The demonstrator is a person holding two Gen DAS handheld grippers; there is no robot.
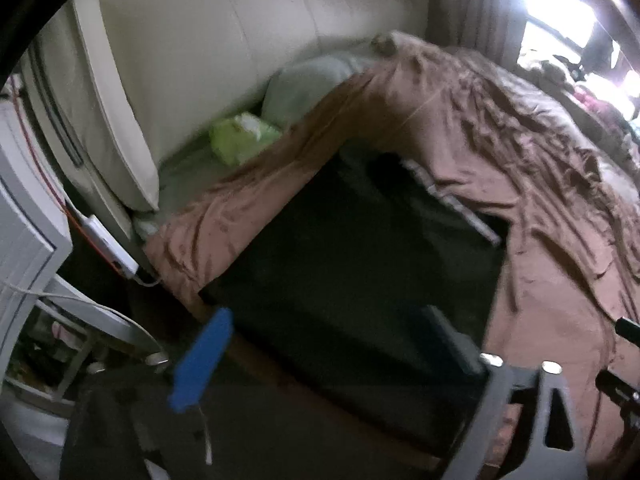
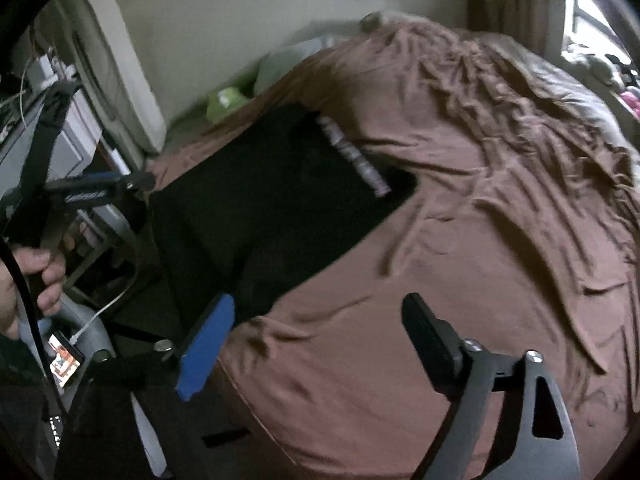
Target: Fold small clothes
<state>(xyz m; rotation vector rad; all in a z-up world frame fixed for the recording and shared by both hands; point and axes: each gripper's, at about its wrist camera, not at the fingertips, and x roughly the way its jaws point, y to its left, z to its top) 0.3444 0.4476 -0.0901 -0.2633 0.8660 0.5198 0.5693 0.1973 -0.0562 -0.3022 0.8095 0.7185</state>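
A black garment [image 1: 360, 248] with a patterned waistband [image 1: 452, 200] lies flat on the brown bedspread [image 1: 520, 184] near the bed's left edge. It also shows in the right wrist view [image 2: 260, 208], waistband [image 2: 356, 156] at its far side. My left gripper [image 1: 320, 344] is open, its blue finger [image 1: 204, 360] off the bed's edge and its dark finger [image 1: 452, 340] over the garment's near part. My right gripper [image 2: 320, 344] is open above the bedspread [image 2: 460, 220], its blue finger [image 2: 208, 348] at the garment's near corner. The left gripper's body [image 2: 92, 192] shows at the left, held by a hand.
A cream headboard [image 1: 240, 52], a pale pillow [image 1: 304, 84] and a green packet [image 1: 240, 136] lie at the bed's head. A white cabinet [image 1: 24, 208] and a power strip [image 1: 108, 244] stand left of the bed. A phone [image 2: 64, 360] lies below. Clutter sits by the bright window [image 1: 580, 60].
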